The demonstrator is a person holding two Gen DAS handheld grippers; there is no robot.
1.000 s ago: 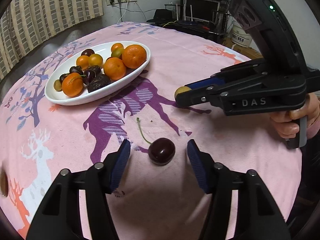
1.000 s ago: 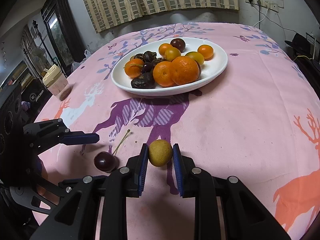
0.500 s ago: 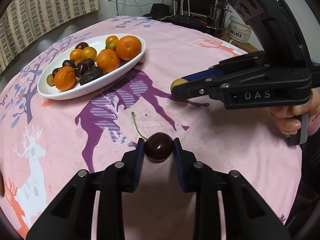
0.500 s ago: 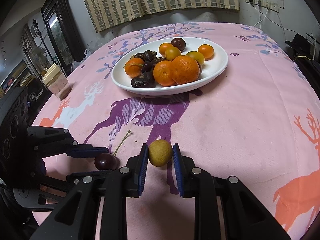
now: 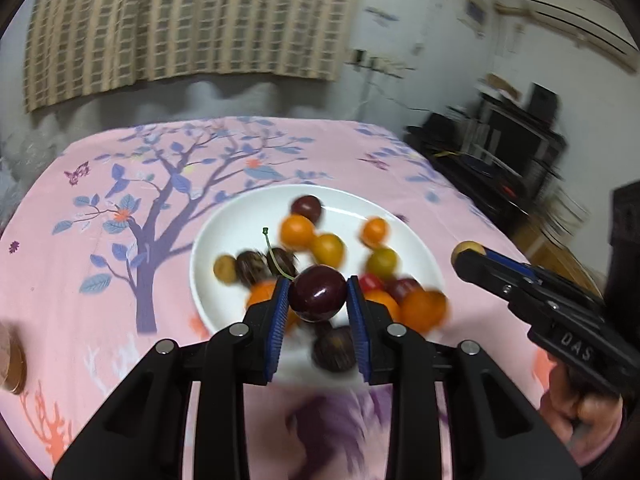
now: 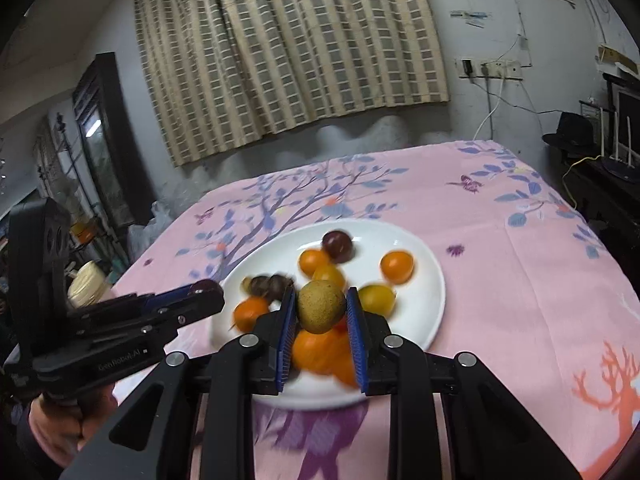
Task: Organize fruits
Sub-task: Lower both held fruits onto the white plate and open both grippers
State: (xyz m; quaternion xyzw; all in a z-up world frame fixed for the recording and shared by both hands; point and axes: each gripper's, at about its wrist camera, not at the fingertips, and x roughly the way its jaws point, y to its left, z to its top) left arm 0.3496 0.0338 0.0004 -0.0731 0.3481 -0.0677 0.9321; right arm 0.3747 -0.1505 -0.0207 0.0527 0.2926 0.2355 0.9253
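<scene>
Close to the camera, the left gripper (image 5: pixel 318 300) has its blue fingers (image 5: pixel 277 320) squeezed tight on a dark red cherry (image 5: pixel 318 298). The cherry sits right at the tips, so it can drop out easily when the fingers let go. Its thin green stem (image 5: pixel 272 254) pokes up and away, free of the fingers.

The right gripper (image 6: pixel 321 312) is squeezed shut too, on a small yellow-green fruit (image 6: pixel 321 306). It is also held at the very tips, up in the air.

Just past both grippers is the white plate (image 6: pixel 424 312) on the pink table (image 6: pixel 520 300). Both fruits hang near the plate's close edge, probably so they can join the others.

On the plate lie oranges (image 5: pixel 297 232), little yellow fruits (image 5: pixel 382 262) and dark ones (image 5: pixel 307 208), all bunched together. The close half looks crowded and the far rim is bare, so that may be the better place to drop.

Far behind is a striped curtain (image 6: pixel 296 52).
</scene>
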